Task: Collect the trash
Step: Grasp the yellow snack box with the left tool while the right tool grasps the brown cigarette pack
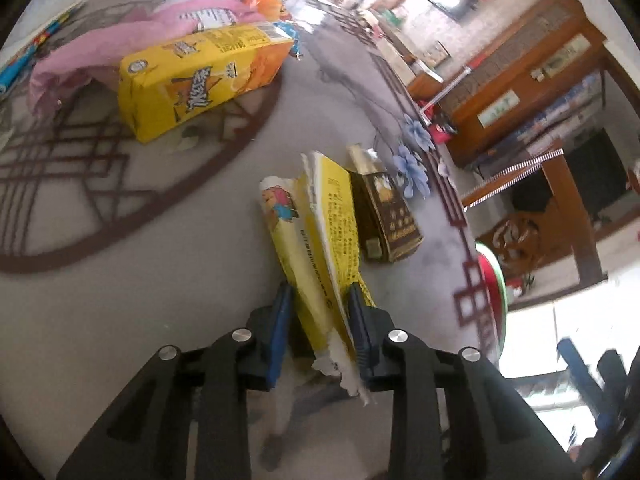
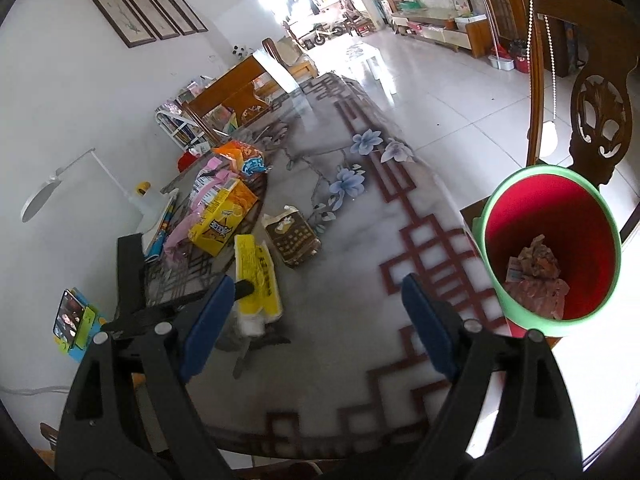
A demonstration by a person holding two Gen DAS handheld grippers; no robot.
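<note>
The bench (image 2: 332,264) is a pale marble-look top printed with blue flowers and a dark red fretwork border, standing in a bright room with white floor tiles, four framed pictures on the wall and carved wooden chairs.

The left tool (image 1: 319,334) reaches low over the bench, its blue pads pinching a torn yellow wrapper (image 1: 316,236) by its ragged near end; the wrapper's far end stretches away along the surface. The right tool (image 2: 316,322) hovers above the near bench edge with its fingers spread wide and nothing between them.

Just beside the wrapper lies a dark brown packet (image 1: 386,216). Farther back sit a yellow snack box (image 1: 196,80), a pink bag (image 1: 100,52) and an orange packet (image 2: 240,156). A red bin with a green rim (image 2: 550,248) stands off the bench's right edge, crumpled wrappers (image 2: 536,276) at its bottom.
</note>
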